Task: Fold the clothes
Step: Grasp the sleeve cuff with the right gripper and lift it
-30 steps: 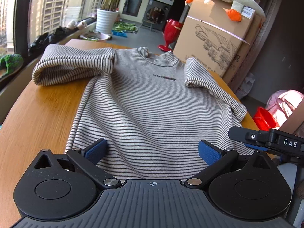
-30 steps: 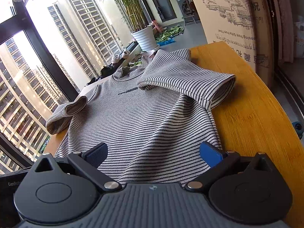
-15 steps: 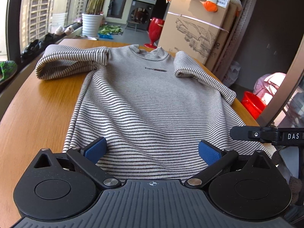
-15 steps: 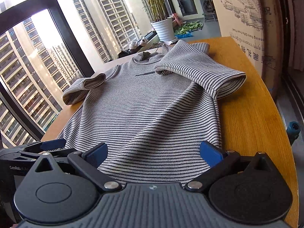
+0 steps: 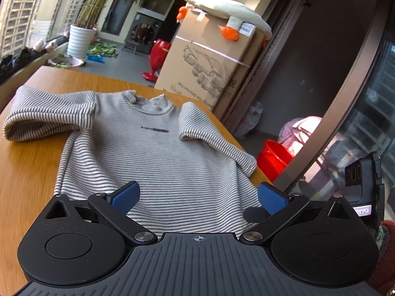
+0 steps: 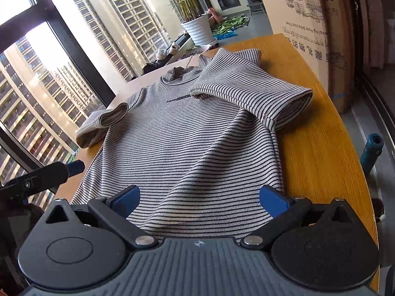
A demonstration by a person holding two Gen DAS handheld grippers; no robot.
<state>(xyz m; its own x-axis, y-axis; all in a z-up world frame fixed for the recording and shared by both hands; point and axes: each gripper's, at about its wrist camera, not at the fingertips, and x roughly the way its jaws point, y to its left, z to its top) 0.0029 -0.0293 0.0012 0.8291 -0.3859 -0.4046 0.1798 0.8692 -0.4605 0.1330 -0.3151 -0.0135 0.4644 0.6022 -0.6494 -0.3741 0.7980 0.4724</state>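
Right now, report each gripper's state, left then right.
Left gripper: open, holding nothing, jaws spread above the hem of the striped shirt.
Right gripper: open, holding nothing, also at the shirt's hem.

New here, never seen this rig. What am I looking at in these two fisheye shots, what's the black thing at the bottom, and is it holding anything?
There is no robot arm. A person holds a pair of hand-held tongs in each hand, and each pair carries a fisheye camera that looks forward along its two fingers. The black body with blue pads at the bottom of each picture is the tool itself.

One picture comes from the left tongs, the other from the right tongs. Both pairs stand open at the near hem of a striped shirt and hold nothing.

The shirt lies face up on a wooden table, collar away from the cameras, with both sleeves folded in at the shoulders. In the right view, the dark arm at the left edge is the other tool.

Behind the table stand a cardboard box, a potted plant and big windows.
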